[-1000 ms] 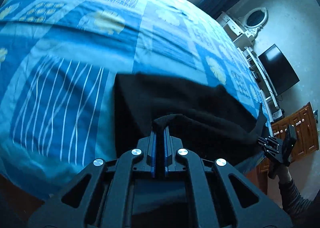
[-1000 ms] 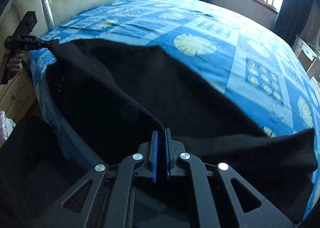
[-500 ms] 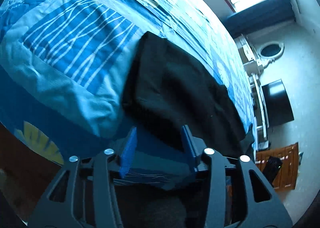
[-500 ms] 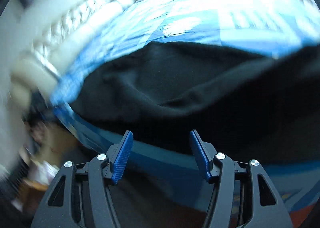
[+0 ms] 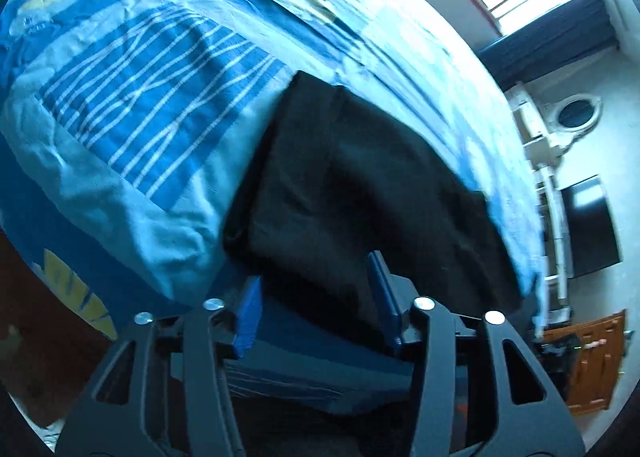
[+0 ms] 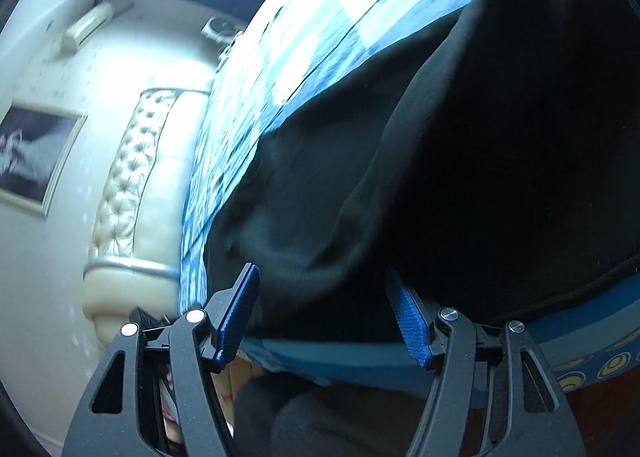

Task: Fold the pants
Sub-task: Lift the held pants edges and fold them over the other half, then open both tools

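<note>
Lying on the blue patterned bedspread (image 5: 132,145), the black pants (image 5: 352,185) were folded into a dark band near the edge of the bed, and part of the cloth hung over that edge toward the cameras. The left gripper (image 5: 316,301) pointed down at this near edge; its blue fingers (image 5: 249,309) stood apart and were closing, with the hanging fold of the pants between them, but the pads did not press on the cloth. In the right wrist view the pants filled most of the picture, lying in soft folds. The right gripper (image 6: 324,313) also had its fingers (image 6: 408,321) apart and closing slowly, with the hem just in front of the gap, not pinched. A cream tufted headboard (image 6: 128,177) stood at the left, and a dark screen (image 5: 592,225) hung on the far wall.
</note>
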A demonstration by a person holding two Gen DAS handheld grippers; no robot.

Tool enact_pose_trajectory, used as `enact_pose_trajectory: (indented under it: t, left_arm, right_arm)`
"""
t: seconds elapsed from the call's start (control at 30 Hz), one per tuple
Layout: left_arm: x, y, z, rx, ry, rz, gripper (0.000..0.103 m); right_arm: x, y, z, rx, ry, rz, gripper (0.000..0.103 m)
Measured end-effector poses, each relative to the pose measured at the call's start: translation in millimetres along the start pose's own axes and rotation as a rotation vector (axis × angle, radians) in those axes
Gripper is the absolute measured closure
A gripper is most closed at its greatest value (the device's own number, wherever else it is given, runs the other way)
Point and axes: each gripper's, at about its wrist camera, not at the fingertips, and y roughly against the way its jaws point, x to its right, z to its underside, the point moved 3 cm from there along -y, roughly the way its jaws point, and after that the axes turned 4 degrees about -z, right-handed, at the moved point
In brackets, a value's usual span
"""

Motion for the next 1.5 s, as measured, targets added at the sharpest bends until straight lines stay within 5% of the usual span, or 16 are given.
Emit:
enact_pose_trajectory:
  t: [0.03, 0.1, 0.4, 0.57, 0.63, 0.7, 0.93, 1.03, 1.2, 1.3, 1.43, 1.5]
  left_arm:
    - [-1.5, -2.5, -0.6, -0.004, -0.001, -0.036, 0.081]
    - [-2.2, -10.3, -1.1, -0.021, 0.005, -0.065, 0.084]
    - [-7.5, -10.3, 2.9, -0.004, -0.014, -0.071, 0.089]
    - [4.8, 3.1, 8.5, 0.013, -0.085, -0.099, 0.085]
    - [9.5, 9.7, 11.1, 0.022, -0.108, -0.107, 0.084]
    - [17.5, 17.4, 15.2, 0.035, -0.138, -0.113, 0.083]
    - [51.5, 14.3, 15.2, 0.087, -0.233, -0.152, 0.063]
    - [59.9, 8.9, 14.2, 0.098, -0.255, -0.173, 0.060]
    - [64.3, 3.5, 10.8, 0.131, -0.289, -0.188, 0.059]
    - [66.6, 2.4, 6.5, 0.156, -0.254, -0.166, 0.057]
    - [80.9, -4.4, 5.4, 0.160, -0.226, -0.151, 0.048]
    - [87.3, -9.6, 8.2, 0.142, -0.228, -0.135, 0.046]
  right_arm:
    - [-1.0, -1.1, -0.7, 0.001, 0.015, 0.032, 0.055]
    - [-3.4, -0.5, 0.5, 0.002, 0.043, 0.060, 0.090]
    - [20.6, 0.4, 19.7, -0.009, 0.009, 0.045, 0.093]
    - [13.6, 27.4, 6.5, 0.006, -0.005, 0.035, 0.072]
    - [6.4, 59.2, -9.4, 0.066, 0.057, 0.084, 0.066]
    - [9.5, 91.4, -30.8, 0.145, 0.073, 0.139, 0.048]
    - [60.2, 208.6, -150.9, 0.414, 0.004, 0.422, 0.044]
    - [112.7, 260.8, -166.4, 0.516, -0.190, 0.456, 0.044]
    - [185.7, 314.3, -101.4, 0.651, -0.488, 0.178, 0.044]
    - [206.0, 302.0, -60.7, 0.644, -0.600, 0.014, 0.044]
    - [211.9, 267.4, -50.1, 0.617, -0.658, -0.242, 0.044]
    - [214.2, 261.0, -57.6, 0.650, -0.654, -0.266, 0.044]
